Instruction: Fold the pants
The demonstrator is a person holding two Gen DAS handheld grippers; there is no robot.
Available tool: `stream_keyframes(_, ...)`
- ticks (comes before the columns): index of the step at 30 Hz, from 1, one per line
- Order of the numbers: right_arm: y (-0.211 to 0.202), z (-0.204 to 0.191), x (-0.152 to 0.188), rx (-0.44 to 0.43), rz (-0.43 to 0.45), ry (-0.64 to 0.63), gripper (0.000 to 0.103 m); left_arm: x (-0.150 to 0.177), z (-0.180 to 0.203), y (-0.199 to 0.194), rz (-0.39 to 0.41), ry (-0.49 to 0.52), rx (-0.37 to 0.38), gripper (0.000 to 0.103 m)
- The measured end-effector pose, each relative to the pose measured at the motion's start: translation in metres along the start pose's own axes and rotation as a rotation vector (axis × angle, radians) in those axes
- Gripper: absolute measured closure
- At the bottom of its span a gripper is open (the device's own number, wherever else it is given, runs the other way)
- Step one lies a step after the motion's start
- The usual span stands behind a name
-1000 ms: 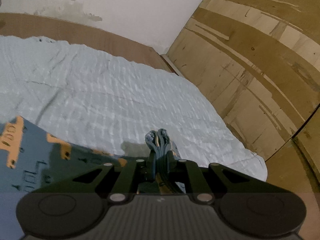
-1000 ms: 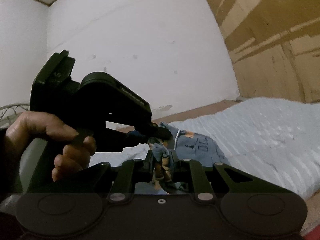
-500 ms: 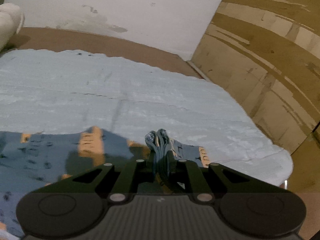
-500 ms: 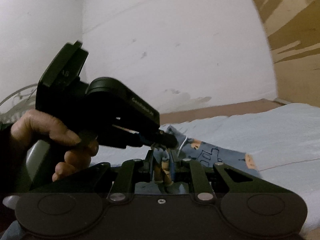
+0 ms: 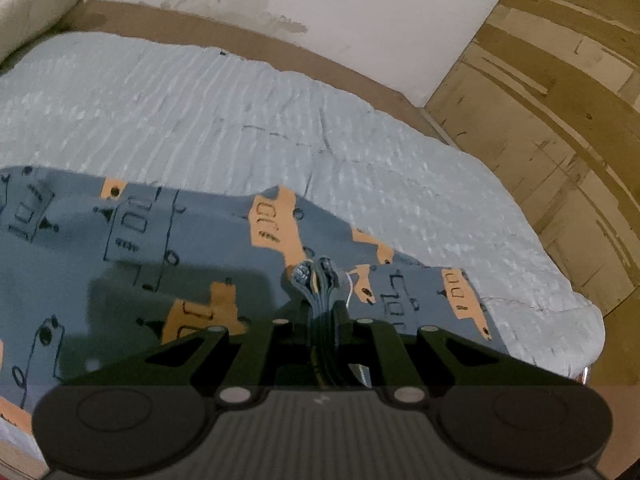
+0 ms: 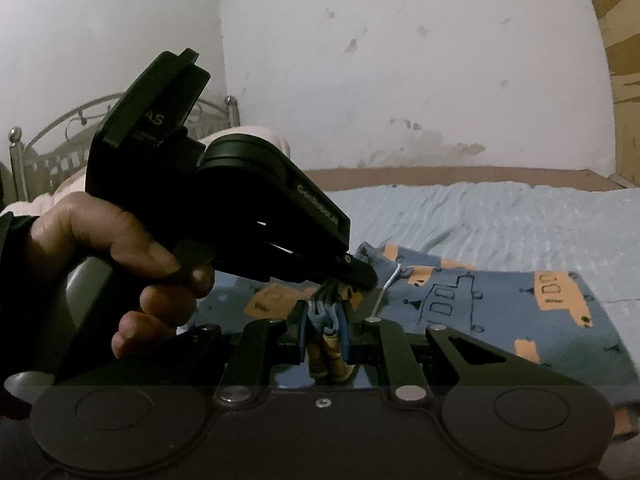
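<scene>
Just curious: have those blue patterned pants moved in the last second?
Yes. The pants now cover more of the pale bedspread, carried toward the wall.

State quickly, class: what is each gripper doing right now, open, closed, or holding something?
Left gripper: closed on a bunched edge of the blue patterned pants.
Right gripper: closed on a bunched fold of the same pants.

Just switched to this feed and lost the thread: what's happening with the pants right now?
A person is folding blue patterned pants on a bed with a light blue sheet, using two hand-held grippers. The left gripper is shut on a bunched edge of the fabric, and the right gripper is shut on another bunch right beside it. In the right wrist view the left hand holds its gripper close over the right one. Part of the pants lies on the sheet.
</scene>
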State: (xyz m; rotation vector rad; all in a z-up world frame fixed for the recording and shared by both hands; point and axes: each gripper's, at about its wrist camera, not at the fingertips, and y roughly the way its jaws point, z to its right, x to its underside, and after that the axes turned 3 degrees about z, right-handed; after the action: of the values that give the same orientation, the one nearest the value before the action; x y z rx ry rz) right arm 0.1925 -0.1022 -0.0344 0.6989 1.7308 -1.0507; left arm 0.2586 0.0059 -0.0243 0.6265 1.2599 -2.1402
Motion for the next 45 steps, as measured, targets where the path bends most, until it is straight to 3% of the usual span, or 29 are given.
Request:
stream_keyframes(8,-0.010,-0.006,0.003,-0.013,-0.013,-0.003,0.085,0.004,-0.009,0.003,0.004,-0.018,0.019,0.089)
stream_keyframes(10,-0.008,-0.006,-0.003,-0.013,-0.011,-0.002,0.080,0.004,-0.007,0.001,0.008,-0.020,0.010,0.083)
stream_keyframes(11,-0.008,-0.006,-0.003,-0.014,-0.009,-0.001,0.077,0.003,-0.007,0.001,0.012,-0.018,0.002,0.073)
stream_keyframes(13,-0.011,-0.003,0.002,-0.008,0.001,-0.004,0.066,0.001,-0.005,-0.001,0.030,-0.011,-0.019,0.057)
stream_keyframes(15,-0.017,0.004,0.006,0.011,0.016,-0.005,0.045,0.000,-0.002,-0.002,0.056,0.006,-0.044,0.043)
stream_keyframes(16,-0.021,0.008,0.007,0.025,0.022,-0.003,0.041,0.000,-0.001,-0.003,0.068,0.016,-0.057,0.035)
stream_keyframes(20,-0.039,0.030,0.014,0.127,0.049,-0.002,0.019,0.003,0.007,0.000,0.108,0.082,-0.126,0.018)
stream_keyframes(27,-0.058,0.071,0.014,0.363,0.111,-0.007,0.005,0.016,0.021,0.006,0.117,0.206,-0.207,0.017)
stream_keyframes(35,-0.041,0.107,0.022,0.590,0.023,-0.032,0.004,0.027,0.012,0.003,0.129,0.236,-0.239,0.012)
stream_keyframes(39,-0.045,0.117,0.030,0.640,0.018,-0.016,0.001,0.029,0.008,0.000,0.138,0.236,-0.253,0.012)
stream_keyframes(45,-0.050,0.118,0.028,0.631,0.035,-0.032,0.001,0.018,0.004,0.001,0.169,0.176,-0.281,0.008)
